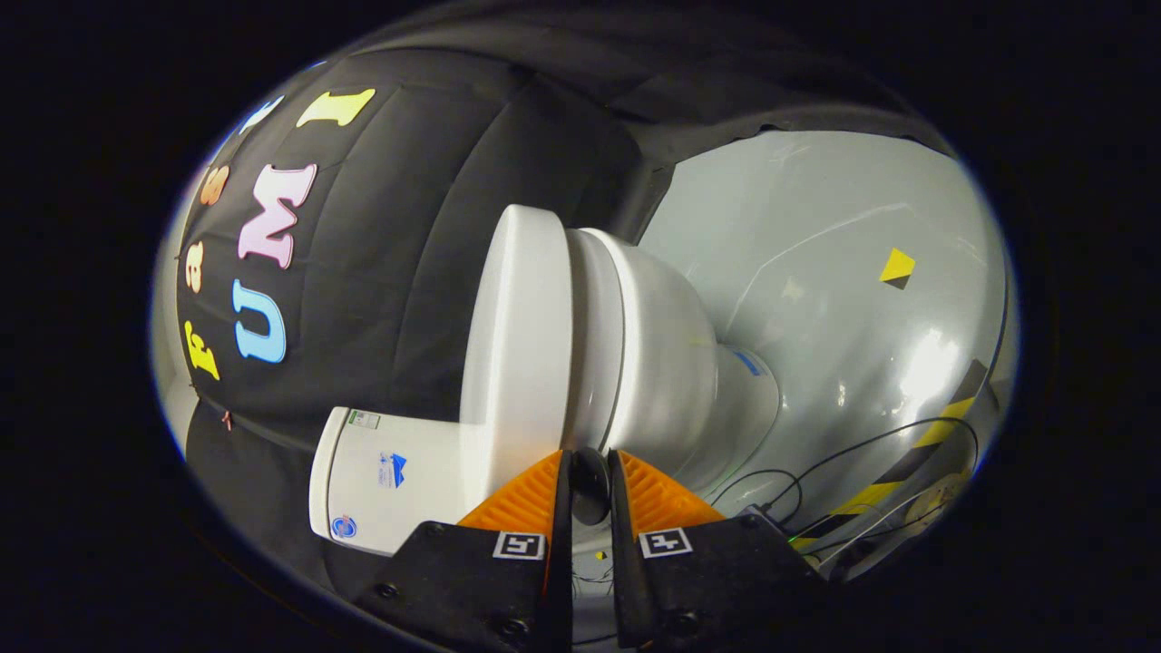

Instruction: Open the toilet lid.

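The view is rolled on its side. A white toilet stands on the pale floor, its lid lying flat against the seat and bowl, and its tank sits toward the black cloth wall. A small dark rounded knob sits at the lid's side edge, where lid and seat meet. My gripper is right at that edge. Its two fingers are drawn close together, and the knob fills the narrow gap between them, touching both.
The glossy pale floor carries a yellow and black marker. Thin black cables and a yellow-black hazard strip run beyond the bowl's foot. The black cloth wall is close behind the tank.
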